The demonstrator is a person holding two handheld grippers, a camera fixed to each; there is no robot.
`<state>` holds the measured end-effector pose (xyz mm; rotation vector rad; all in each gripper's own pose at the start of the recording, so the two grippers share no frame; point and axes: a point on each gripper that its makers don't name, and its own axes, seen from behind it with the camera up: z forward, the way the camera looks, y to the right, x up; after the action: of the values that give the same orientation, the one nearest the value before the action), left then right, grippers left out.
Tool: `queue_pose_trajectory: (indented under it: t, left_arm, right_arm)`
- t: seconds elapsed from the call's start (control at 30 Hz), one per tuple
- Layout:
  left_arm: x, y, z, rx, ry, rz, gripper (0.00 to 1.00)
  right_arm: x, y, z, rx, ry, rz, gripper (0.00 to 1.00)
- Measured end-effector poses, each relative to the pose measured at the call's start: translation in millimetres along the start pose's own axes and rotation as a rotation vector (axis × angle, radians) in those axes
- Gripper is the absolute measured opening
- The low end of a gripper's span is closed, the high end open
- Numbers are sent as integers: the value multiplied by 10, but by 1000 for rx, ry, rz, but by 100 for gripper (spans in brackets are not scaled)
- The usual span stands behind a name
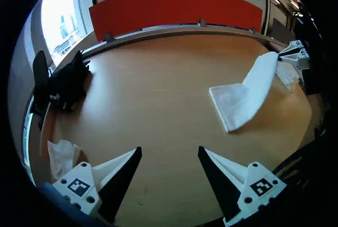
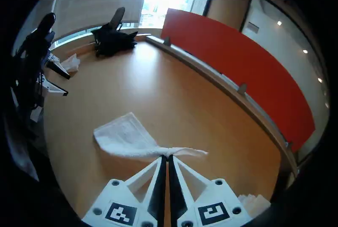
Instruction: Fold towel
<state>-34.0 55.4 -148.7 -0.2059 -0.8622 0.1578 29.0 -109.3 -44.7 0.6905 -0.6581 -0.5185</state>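
Note:
A white towel (image 1: 236, 100) lies partly folded on the wooden table (image 1: 160, 92), to the right of my left gripper (image 1: 169, 149). That gripper hovers open over bare wood with nothing between its fingers. One end of the towel rises in a band to my right gripper (image 1: 282, 56), seen at the table's far right. In the right gripper view, the right gripper (image 2: 166, 158) is shut on a bunched edge of the towel (image 2: 126, 138), whose flat part lies just ahead on the table. The left gripper (image 2: 66, 85) stands open at the far left, held by a person's dark-sleeved arm.
A red divider panel (image 1: 177, 7) runs along the table's far edge. A black bag (image 1: 69, 81) sits at the table's window end, with a crumpled white cloth (image 1: 61, 155) nearby. More white cloth (image 2: 253, 204) lies beside the right gripper. A dark chair (image 2: 118, 16) stands by the window.

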Motion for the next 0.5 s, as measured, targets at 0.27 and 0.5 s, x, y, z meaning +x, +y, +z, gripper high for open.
queue_pose_trajectory:
  t: [0.27, 0.5]
  left_arm:
    - [2, 27, 0, -2, 2, 1, 99]
    - [6, 39, 3, -4, 3, 1, 99]
  right_arm:
    - [0, -10, -28, 0, 4, -8, 5]
    - [9, -106, 0, 21, 7, -17, 5]
